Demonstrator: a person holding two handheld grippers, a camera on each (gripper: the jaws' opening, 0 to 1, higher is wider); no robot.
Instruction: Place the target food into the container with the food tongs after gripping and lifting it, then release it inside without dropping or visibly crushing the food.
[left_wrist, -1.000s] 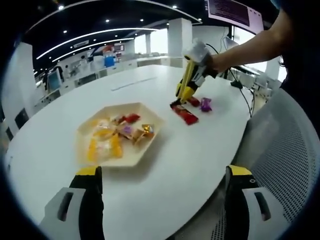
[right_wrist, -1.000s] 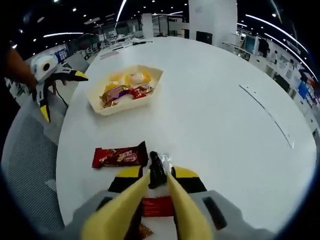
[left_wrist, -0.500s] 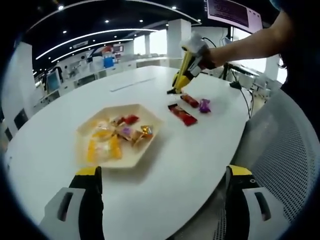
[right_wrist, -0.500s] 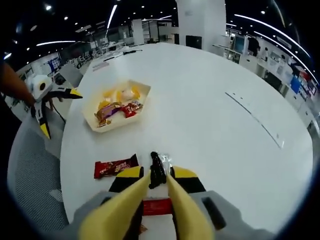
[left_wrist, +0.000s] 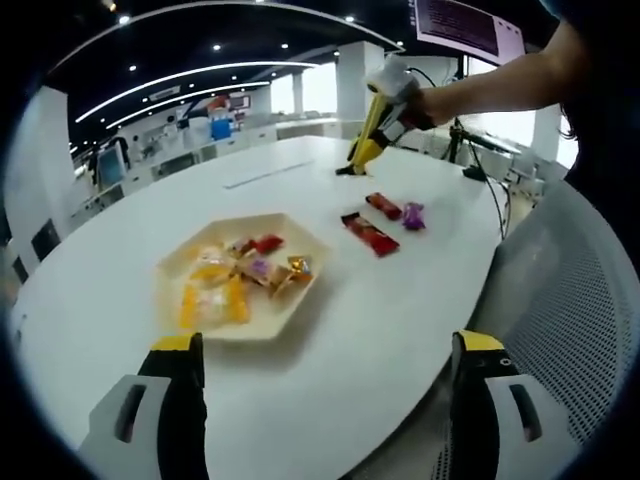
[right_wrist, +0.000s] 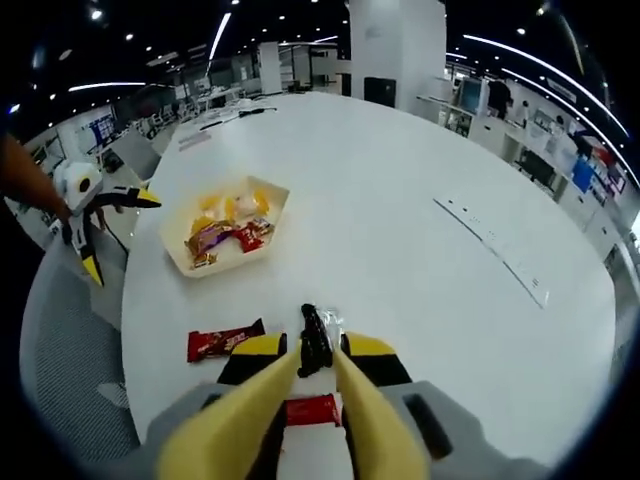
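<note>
So the candy (right_wrist: 313, 343) is a small dark-wrapped piece pinched right at the tips of the right gripper (right_wrist: 315, 362), jaws closed down on it with almost no gap. In the left gripper view you can see that gripper (left_wrist: 356, 163) held up above the table (left_wrist: 300, 360), well past the tray (left_wrist: 290, 310) and clear of the loose stuff under it.

Biggest worry imo: the grip looks like it's only on the very tip of the jaws, with most of the wrapper sticking out beyond them. A slick wrapper held that way could slide out on the way over, especially with a quick swing or a wrist roll. Squeezing harder to compensate is the other trap, since that's how it gets squashed.

The tray is well apart from the gripper, so it's a long carry across bare table. It's also fairly full already with yellow, red and purple wrapped bits, and the walls are low. Letting go too high or near the rim could bounce the piece back out.

Still on the table: a red bar (right_wrist: 224, 342), another red wrapper (right_wrist: 311, 409) right under the jaws, and a purple candy (left_wrist: 413, 214).

Left gripper (left_wrist: 325, 400) is wide open and holding nothing, hanging off the near table edge.
</note>
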